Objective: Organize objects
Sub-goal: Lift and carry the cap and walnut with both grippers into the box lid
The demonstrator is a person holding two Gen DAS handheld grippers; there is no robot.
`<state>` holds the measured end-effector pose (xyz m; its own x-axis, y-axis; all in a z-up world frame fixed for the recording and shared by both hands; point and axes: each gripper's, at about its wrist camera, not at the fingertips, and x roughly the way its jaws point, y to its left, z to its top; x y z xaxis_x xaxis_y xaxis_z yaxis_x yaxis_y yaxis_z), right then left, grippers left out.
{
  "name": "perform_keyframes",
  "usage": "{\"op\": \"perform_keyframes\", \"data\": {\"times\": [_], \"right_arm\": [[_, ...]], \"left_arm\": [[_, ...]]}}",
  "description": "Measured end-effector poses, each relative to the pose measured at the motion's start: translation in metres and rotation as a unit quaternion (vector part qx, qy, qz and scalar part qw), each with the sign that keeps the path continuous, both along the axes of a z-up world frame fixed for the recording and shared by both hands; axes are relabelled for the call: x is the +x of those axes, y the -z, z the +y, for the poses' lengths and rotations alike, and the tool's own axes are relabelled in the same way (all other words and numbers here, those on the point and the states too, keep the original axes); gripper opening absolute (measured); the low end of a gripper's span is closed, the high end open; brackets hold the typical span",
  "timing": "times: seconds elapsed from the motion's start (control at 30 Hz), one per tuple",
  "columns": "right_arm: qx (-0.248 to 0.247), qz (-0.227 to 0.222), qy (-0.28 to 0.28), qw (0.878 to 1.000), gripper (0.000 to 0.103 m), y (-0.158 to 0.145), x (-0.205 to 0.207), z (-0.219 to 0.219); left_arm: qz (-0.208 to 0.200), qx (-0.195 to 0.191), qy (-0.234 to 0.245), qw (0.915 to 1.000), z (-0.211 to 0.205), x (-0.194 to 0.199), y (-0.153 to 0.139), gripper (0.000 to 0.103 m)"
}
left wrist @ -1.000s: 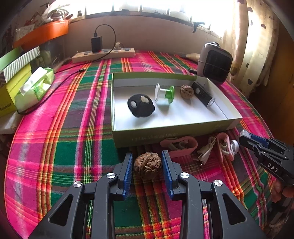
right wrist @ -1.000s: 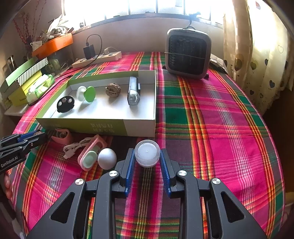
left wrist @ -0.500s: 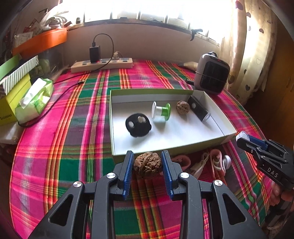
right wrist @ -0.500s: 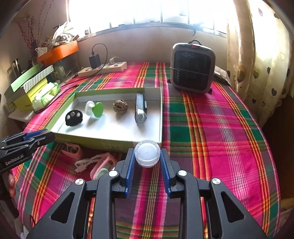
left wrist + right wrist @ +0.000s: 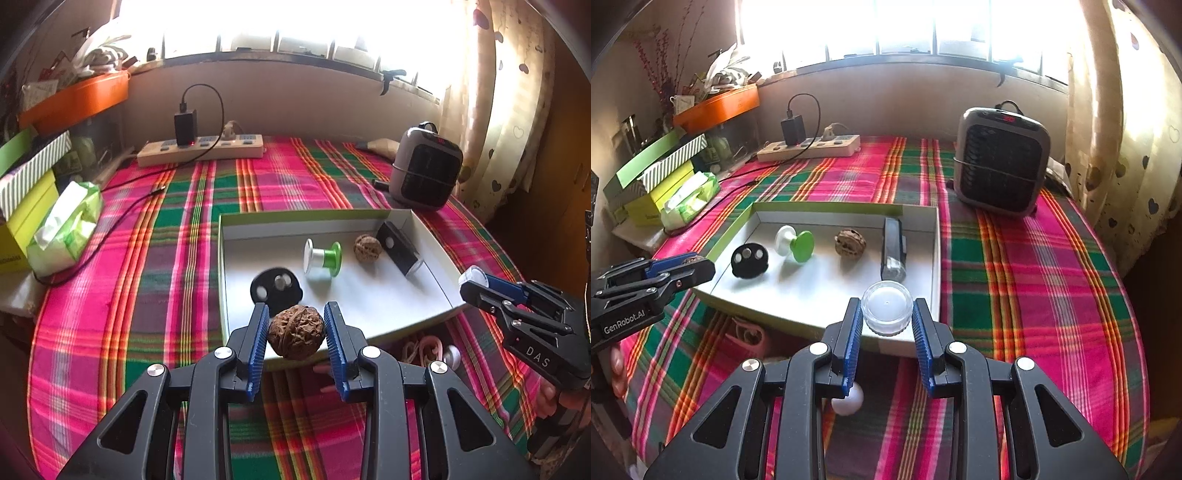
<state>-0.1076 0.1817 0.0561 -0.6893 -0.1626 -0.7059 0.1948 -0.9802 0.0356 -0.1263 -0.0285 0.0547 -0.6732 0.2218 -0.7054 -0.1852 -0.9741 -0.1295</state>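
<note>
Item 1, nearest: my left gripper (image 5: 296,338), blue ribbed fingers (image 5: 258,334) clamped on a brown wrinkled walnut (image 5: 296,336), held above the near edge of the shallow white cardboard tray with green sides (image 5: 436,254).

Item 2: my right gripper (image 5: 886,317), fingers closed on a small clear plastic round jar (image 5: 887,307), poised over the tray's near right corner.

Item 3, on the plaid-covered counter (image 5: 1015,280) in front of the tray, not yet sorted: a white ball (image 5: 849,400), a pink clip (image 5: 748,334), and more pink and white bits I cannot identify.

Item 4, already in the tray: black three-holed disc (image 5: 750,259), white-and-green spool (image 5: 795,242), second walnut (image 5: 850,242), dark rectangular device (image 5: 894,249).

Progress, my estimate: roughly half done; two pieces in hand, several left outside.

Item 5, beyond: grey fan heater (image 5: 1001,162), cream power strip (image 5: 809,147).

Legible writing: "GenRobot.AI" on my left gripper body, "DAS" on my right.
</note>
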Motion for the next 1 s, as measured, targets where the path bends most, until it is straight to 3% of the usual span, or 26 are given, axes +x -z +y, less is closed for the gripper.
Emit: {"op": "perform_keyframes", "data": {"times": [1.0], "right_arm": [[0.018,-0.066,-0.043,0.997,0.029,0.034,-0.072,-0.032]], "left_arm": [[-0.036,-0.009,-0.001,0.9993,-0.002,-0.087,0.019,0.029]]}}
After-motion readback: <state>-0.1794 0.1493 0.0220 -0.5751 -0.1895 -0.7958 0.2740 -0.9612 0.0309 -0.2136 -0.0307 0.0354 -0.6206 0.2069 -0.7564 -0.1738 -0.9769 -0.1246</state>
